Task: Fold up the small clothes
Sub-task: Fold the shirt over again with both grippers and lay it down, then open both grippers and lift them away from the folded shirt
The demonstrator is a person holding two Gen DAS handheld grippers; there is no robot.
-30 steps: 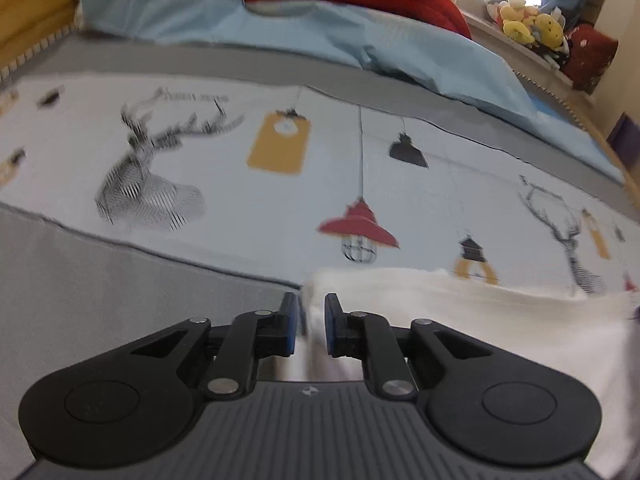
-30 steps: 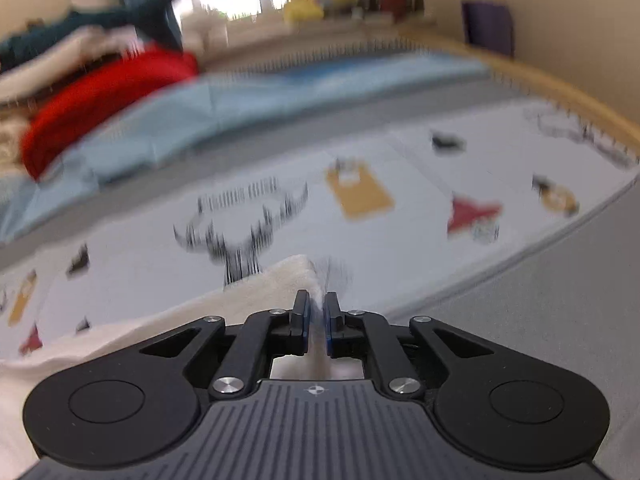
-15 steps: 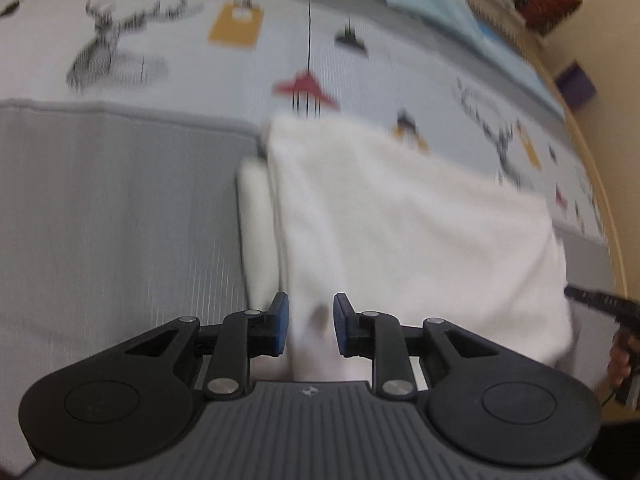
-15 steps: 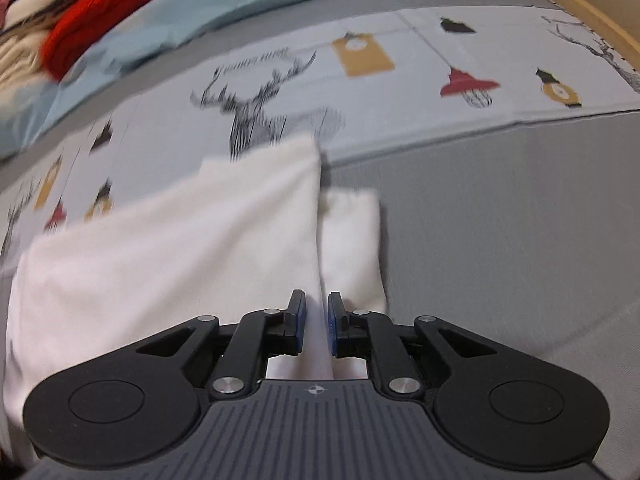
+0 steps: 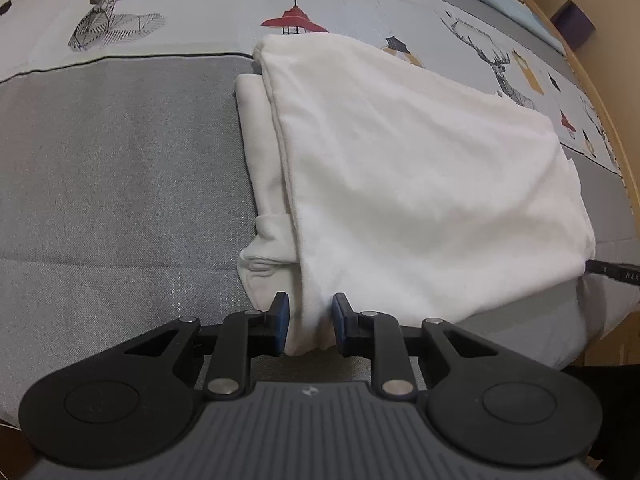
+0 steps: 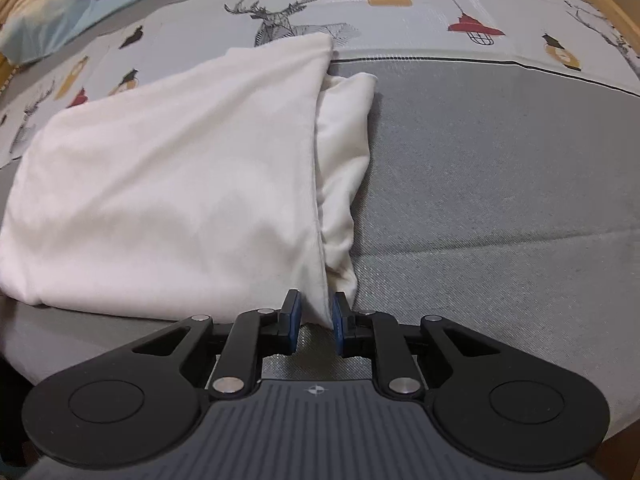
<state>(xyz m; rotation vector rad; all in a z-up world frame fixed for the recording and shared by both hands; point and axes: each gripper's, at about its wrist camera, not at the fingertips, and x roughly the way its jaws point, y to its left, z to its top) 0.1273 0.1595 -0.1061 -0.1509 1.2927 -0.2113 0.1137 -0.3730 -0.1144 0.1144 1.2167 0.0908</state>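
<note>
White garment (image 5: 400, 184) lies folded, long axis crosswise.

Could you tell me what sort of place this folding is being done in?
Most likely a bedroom: the white garment lies on a bed with a grey sheet, a cover printed with deer and lamps, and a light blue duvet bunched at the far end.

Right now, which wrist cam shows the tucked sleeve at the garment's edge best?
Left wrist: the tucked sleeve lies flat beside the folded white garment, its cuff bunched near the left tongs. Right wrist shows the opposite sleeve instead, partly under the top layer by the right tongs.
</note>
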